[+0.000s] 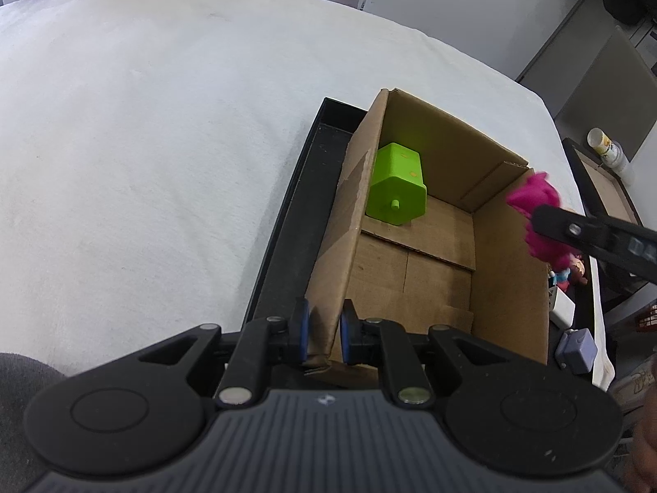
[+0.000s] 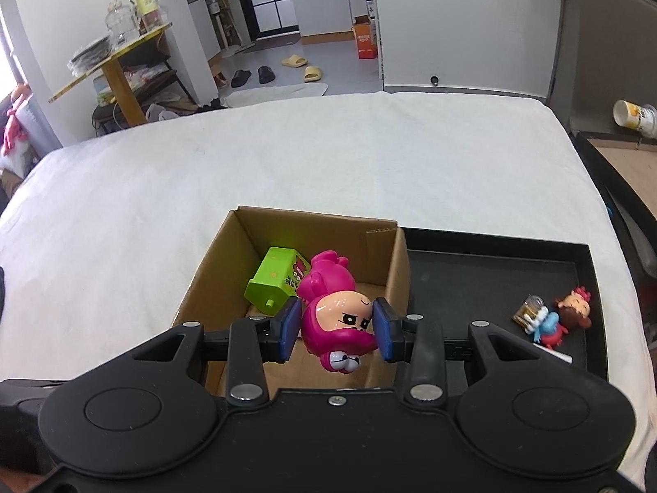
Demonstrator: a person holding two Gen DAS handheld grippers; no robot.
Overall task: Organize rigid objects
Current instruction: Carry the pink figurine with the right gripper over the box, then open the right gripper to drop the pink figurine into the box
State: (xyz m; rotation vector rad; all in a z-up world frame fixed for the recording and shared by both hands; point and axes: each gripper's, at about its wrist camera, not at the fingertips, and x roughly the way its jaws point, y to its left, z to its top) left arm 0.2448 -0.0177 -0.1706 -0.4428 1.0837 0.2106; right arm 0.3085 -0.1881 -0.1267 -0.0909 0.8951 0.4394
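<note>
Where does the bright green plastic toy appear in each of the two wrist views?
Left wrist view: the bright green plastic toy lies right of centre, against the left wall of the brown cardboard box.
Right wrist view: it lies just left of centre, beyond the pink plastic figure that the right gripper holds.
Shared landmark: the box, which stands in a black tray.
</note>
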